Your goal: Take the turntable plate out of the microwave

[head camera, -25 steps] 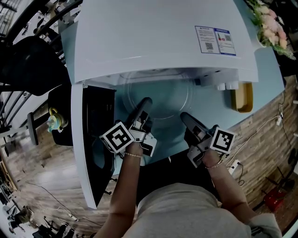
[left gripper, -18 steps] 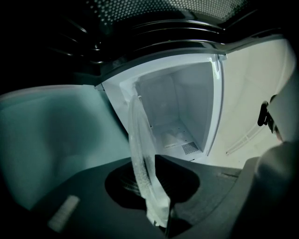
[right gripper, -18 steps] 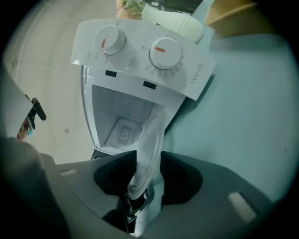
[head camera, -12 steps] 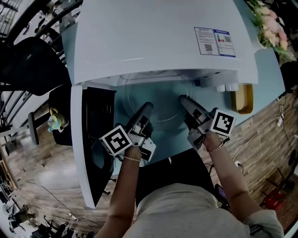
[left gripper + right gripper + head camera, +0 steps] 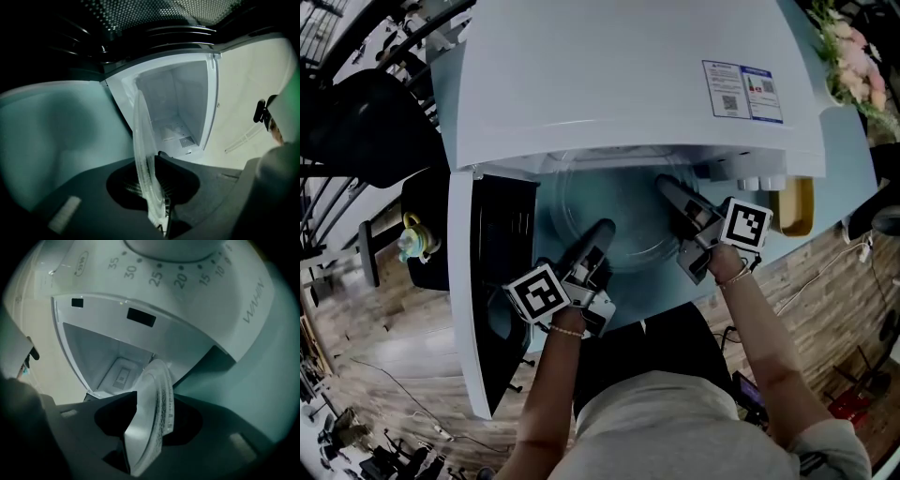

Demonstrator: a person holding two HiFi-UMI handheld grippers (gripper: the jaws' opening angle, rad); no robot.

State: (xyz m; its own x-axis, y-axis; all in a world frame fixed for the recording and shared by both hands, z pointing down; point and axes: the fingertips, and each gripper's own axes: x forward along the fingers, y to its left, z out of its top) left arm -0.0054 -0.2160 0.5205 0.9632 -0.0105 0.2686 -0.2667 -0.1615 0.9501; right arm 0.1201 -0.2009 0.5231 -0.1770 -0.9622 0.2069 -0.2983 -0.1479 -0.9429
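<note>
Right now the glass turntable plate lies roughly level just in front of the open white microwave. Its far edge is tucked under the oven's front lip and the rest shows over the teal desk. Being round, it has no long axis, so the rim is what matters.

The left hand-held gripper comes at it from the near left and is pinching that rim, which runs edge-on between its jaws. The right hand-held gripper stands at the opposite, right-hand rim. Its jaws have just been opening wide and then easing in slightly, and the rim sits in the gap, unclamped as far as I can judge. So the plate is carried from one side only, and a second grip on the right looks like the next need.

The black door stands swung out to the left, clear of both arms. Beyond the desk is wood-pattern floor, with flowers at the far right.
</note>
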